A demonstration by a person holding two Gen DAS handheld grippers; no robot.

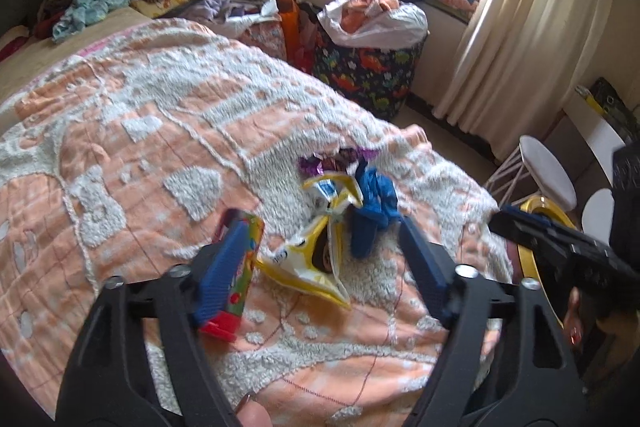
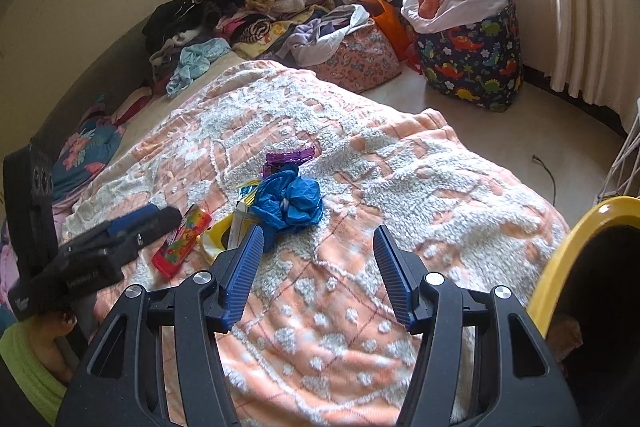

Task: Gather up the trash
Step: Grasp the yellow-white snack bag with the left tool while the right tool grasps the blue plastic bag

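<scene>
STEP: reaching for trash on bed [image 1: 120,131] | LEFT: left claw [image 1: 320,247] part open, empty, straddling yellow wrapper [image 1: 308,259] | RIGHT: right claw [image 2: 318,255] half open, empty | NEXT: you close on wrapper; blue bag [image 2: 290,203] at 11 o'clock.

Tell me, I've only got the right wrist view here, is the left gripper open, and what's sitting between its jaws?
Observer: The left gripper is open. The yellow-and-white wrapper lies between its jaws, not pinched.
Operator: Where's the red tube from there?
Observer: The red tube lies under the gripper's left finger, partly hidden by it. I cannot tell whether they touch.
Operator: Anything off the bed on my side?
Observer: A white round stool stands on the floor past the right edge of the bed.
</scene>
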